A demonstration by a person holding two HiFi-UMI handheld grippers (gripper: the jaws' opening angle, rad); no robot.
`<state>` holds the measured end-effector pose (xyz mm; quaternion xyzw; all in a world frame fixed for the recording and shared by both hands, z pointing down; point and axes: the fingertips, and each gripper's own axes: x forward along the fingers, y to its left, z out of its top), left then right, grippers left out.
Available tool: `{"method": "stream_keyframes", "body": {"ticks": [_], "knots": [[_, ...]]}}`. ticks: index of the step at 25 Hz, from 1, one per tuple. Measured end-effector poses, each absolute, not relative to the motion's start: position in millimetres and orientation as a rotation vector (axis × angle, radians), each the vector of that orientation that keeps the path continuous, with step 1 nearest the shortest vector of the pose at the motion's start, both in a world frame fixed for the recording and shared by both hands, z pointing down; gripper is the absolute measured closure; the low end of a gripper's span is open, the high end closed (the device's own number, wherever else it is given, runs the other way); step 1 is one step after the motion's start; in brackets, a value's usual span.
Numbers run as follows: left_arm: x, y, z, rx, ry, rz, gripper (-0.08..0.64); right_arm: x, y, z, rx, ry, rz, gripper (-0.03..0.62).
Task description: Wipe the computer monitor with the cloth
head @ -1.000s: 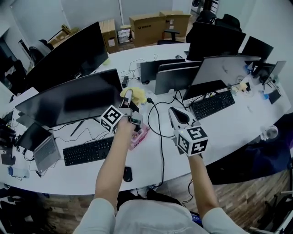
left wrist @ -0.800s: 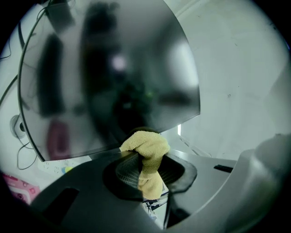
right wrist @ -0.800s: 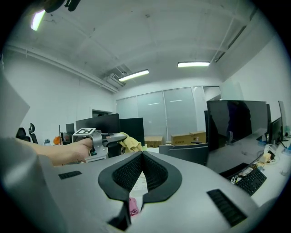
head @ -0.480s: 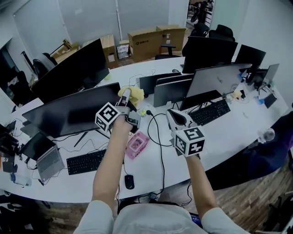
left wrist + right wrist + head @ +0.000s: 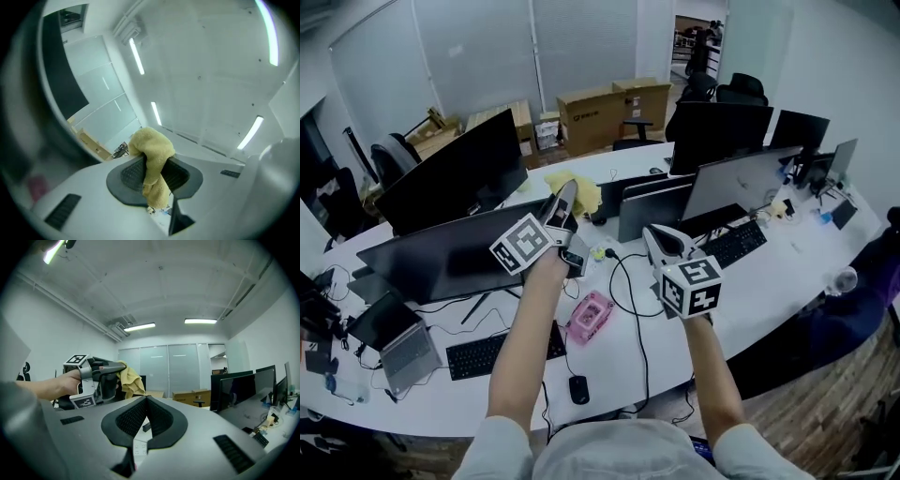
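Pinching the yellow cloth (image 5: 152,151) tight between its jaws, your left gripper (image 5: 567,190) hangs in the air just past the top right corner of the wide dark monitor (image 5: 441,258). The cloth bunches over the jaw tips, beyond the screen's edge. Your right gripper (image 5: 651,234) is raised beside it over the desk (image 5: 750,281), jaws closed together on nothing. Each gripper's cube shows only black-and-white square markers, no words. The print on the cardboard boxes (image 5: 600,111) at the back is too small to read.
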<state>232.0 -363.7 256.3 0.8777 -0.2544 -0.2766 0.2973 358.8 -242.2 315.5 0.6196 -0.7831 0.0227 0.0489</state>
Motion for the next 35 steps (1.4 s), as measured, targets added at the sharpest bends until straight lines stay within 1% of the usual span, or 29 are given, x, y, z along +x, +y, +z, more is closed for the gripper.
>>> {"method": "stream_keyframes", "body": {"ticks": [5,7,11,16,24,27,35], "knots": [[189,-335,224,2.685,-0.744,-0.603,0.465,327,-247,298,1.873,-2.387,-0.008,0.565],[170,-319,222,2.842,-0.808,-0.478,0.465,310,-249,294,1.855,-2.395,-0.031,0.565],[134,-294,240,3.137,-0.997,-0.096,0.463,274,-253,294,1.816,-2.429,-0.043,0.565],[82,-282,260,3.217,-1.2,0.131,0.463,231,-256,294,1.758,-2.438,-0.105,0.565],[10,-266,265,3.221,-1.458,0.178,0.463,178,-245,285,1.671,-2.467,-0.255,0.565],[0,-256,260,3.266,-1.473,0.133,0.463,167,-245,285,1.656,-2.483,-0.253,0.565],[-7,-257,269,3.257,-1.454,0.17,0.463,150,-245,292,1.627,-2.459,-0.26,0.565]]}}
